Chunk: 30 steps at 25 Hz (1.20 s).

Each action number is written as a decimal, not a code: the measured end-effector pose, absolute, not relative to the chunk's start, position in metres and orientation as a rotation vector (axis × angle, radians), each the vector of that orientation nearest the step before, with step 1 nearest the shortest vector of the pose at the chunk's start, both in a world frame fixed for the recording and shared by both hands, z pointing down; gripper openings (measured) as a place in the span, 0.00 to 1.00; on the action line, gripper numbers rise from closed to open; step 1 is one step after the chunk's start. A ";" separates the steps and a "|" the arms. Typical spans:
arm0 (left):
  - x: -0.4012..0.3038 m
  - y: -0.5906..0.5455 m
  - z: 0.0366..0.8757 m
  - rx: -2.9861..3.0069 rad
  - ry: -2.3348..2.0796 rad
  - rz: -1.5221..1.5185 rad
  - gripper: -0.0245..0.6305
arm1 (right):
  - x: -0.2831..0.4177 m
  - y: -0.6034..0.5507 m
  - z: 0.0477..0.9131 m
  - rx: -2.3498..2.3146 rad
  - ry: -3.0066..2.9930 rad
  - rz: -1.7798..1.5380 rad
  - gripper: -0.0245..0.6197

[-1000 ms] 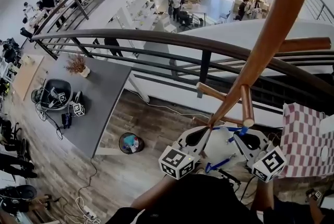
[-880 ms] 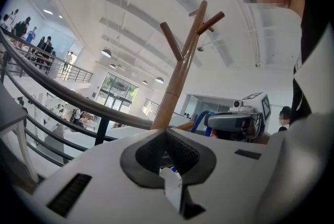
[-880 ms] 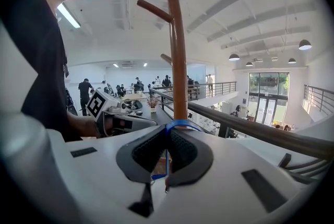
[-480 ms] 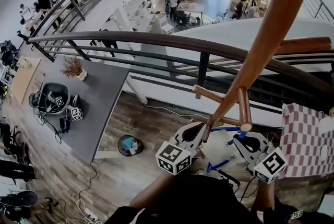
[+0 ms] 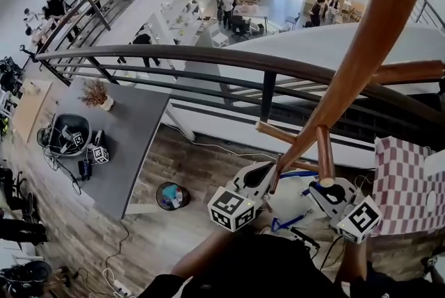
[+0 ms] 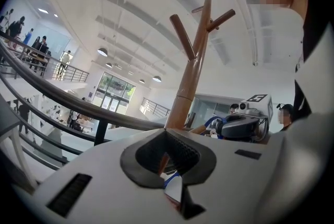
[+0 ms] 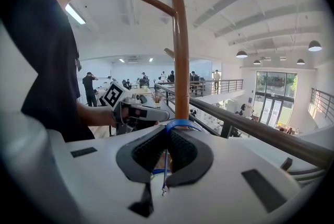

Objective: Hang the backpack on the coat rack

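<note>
A: Backpack?
B: White backpack (image 5: 292, 201) hangs between both grippers, just under the coat rack's (image 5: 348, 60) lower pegs.
A: Fingers?
B: Right gripper (image 7: 167, 140) pinches the blue strap (image 7: 177, 124). Left gripper (image 6: 167, 145) fingers are narrow, clamping backpack fabric.

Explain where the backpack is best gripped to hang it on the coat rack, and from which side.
Probably grip the backpack by its blue loop, coming from below, as the right gripper does. The loop arches above the jaws, leaving an opening for an upward-slanting peg of the coat rack. The left gripper can steady the bag's body.
</note>
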<state>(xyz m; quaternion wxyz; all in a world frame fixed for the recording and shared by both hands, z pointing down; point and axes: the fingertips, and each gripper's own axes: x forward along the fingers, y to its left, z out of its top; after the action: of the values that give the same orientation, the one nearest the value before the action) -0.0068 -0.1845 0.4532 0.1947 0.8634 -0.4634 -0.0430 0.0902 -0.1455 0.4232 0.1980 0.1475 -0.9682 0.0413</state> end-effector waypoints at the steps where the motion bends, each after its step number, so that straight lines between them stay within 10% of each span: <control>1: -0.004 -0.183 0.454 2.421 -1.292 -0.122 0.05 | 0.091 -0.144 0.424 0.411 -2.709 0.115 0.07; 30: 0.021 -0.097 0.458 2.339 -1.441 -0.113 0.05 | 0.120 -0.061 0.430 0.382 -2.806 0.123 0.07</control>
<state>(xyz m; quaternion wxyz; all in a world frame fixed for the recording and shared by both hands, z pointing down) 0.0210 -0.0968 0.4576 0.1949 0.8344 -0.5139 -0.0404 0.1202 -0.0612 0.4302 0.1527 0.1331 -0.9783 0.0430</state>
